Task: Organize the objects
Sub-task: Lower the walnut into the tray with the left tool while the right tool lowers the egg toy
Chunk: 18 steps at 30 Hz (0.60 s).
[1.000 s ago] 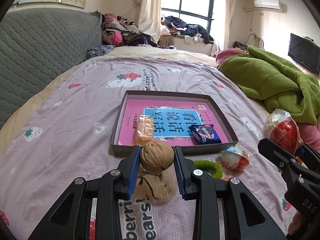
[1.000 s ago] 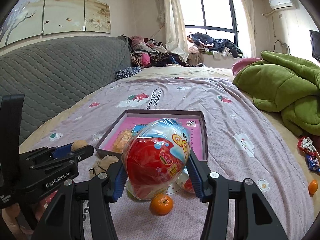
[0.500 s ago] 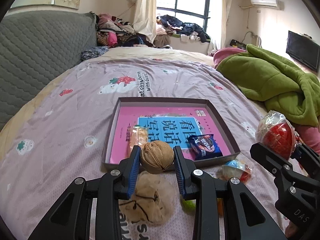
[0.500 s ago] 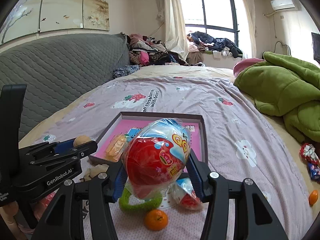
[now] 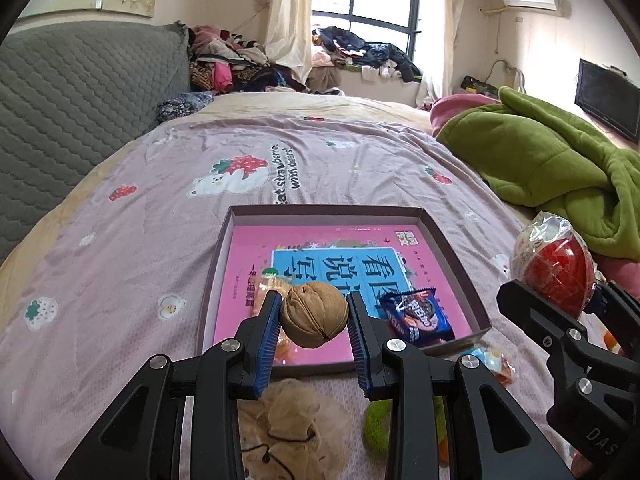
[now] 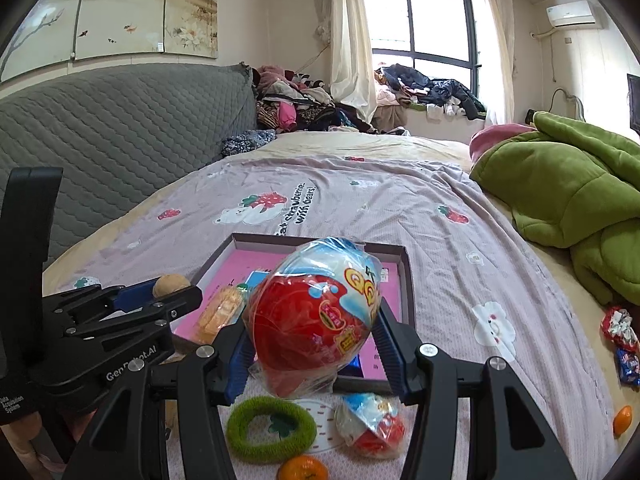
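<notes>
- Left wrist view: the left gripper (image 5: 314,322) is clamped on a walnut (image 5: 314,314), the blue pads pressing its two sides, seam running roughly upright.
- The walnut hangs above the near edge of the shallow box (image 5: 224,248), which lies on the bed (image 5: 160,208) straight ahead of the gripper; a pink book (image 5: 256,256) lines the box floor.
- Inside the box, a blue snack packet (image 5: 416,316) lies toward the near right corner, and an orange wrapped snack (image 5: 266,280) sits just behind the left pad.
- A tan drawstring pouch (image 5: 296,424) and a green ring (image 5: 376,426) lie on the bed just outside the near edge of the box, below the gripper.
- Right wrist view: the right gripper (image 6: 314,340) is closed on a large foil-wrapped red egg (image 6: 314,316), its long axis tilted up and away, toward the far right.
- This egg hangs over the near right corner of the box (image 6: 404,280); a smaller wrapped egg (image 6: 372,426) and an orange (image 6: 304,470) lie on the bed below.
- Judging by both views, the box lies forward of each gripper; the left one looks further over the box floor, so a short move forward and down should place the walnut on bare pink between the two snacks.
</notes>
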Tool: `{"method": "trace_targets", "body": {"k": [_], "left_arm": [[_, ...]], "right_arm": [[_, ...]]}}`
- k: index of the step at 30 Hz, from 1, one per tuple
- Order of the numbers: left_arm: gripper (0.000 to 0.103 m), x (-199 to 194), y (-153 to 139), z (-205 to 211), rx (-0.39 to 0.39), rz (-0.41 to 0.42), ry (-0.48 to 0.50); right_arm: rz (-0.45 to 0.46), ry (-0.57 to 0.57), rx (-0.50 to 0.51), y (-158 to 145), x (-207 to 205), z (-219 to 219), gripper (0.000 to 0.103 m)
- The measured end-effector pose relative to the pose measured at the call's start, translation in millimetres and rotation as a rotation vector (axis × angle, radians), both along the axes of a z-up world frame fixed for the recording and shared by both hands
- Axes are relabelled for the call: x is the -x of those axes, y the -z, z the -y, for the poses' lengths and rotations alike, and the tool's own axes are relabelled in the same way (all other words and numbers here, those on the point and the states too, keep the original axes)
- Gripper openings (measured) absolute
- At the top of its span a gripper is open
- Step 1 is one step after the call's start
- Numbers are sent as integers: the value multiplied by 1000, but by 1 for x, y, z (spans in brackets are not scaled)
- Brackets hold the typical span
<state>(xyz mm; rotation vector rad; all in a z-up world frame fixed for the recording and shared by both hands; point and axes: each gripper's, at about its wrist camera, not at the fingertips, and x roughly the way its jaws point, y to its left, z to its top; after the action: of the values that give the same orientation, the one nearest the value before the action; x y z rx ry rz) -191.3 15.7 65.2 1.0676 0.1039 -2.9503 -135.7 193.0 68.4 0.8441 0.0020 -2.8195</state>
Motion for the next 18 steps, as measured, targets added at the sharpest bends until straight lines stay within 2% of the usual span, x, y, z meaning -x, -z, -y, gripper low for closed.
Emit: {"method": "trace_targets", "body": {"k": [10,18], "left_arm": [[34,25,-3,-7,19,-6,6],[34,53,9,-11,17,39,2]], "right_arm": [[19,21,-16,6,35,-3,55],[70,25,-30,20,61,-2,55]]}}
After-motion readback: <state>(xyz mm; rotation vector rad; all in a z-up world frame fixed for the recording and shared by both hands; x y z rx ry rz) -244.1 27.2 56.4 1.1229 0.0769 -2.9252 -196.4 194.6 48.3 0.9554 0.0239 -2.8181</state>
